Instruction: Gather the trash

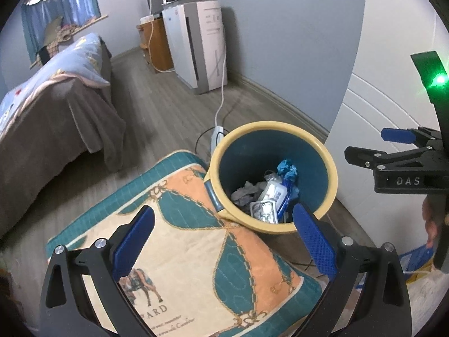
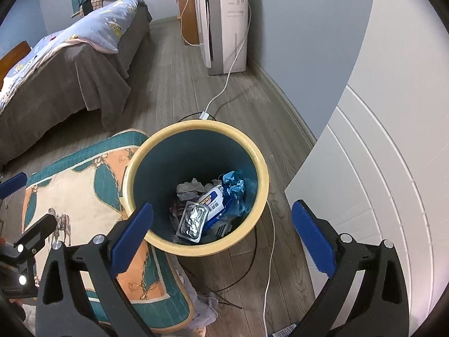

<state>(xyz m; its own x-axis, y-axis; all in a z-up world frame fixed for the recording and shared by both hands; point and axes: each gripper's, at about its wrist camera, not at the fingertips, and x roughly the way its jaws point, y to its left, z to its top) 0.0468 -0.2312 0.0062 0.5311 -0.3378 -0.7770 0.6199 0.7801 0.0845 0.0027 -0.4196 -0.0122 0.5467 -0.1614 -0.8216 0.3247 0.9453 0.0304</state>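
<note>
Both grippers empty, jaws wide apart: left gripper (image 1: 224,233), right gripper (image 2: 221,230). Trash bin (image 2: 261,168) w/ wrappers (image 2: 193,219) inside, touching cushion (image 2: 84,185) at its 9 o'clock.

Readable lettering on a gripper and a cushion

At the right edge of the left wrist view, white letters "DAS" stand on the black body of the right gripper (image 1: 364,147). At the bottom of the same view, the horse-print cushion (image 1: 185,266) bears "PARD" under the horse; the script line beneath and the print on the white packet (image 2: 214,203) are illegible.
</note>
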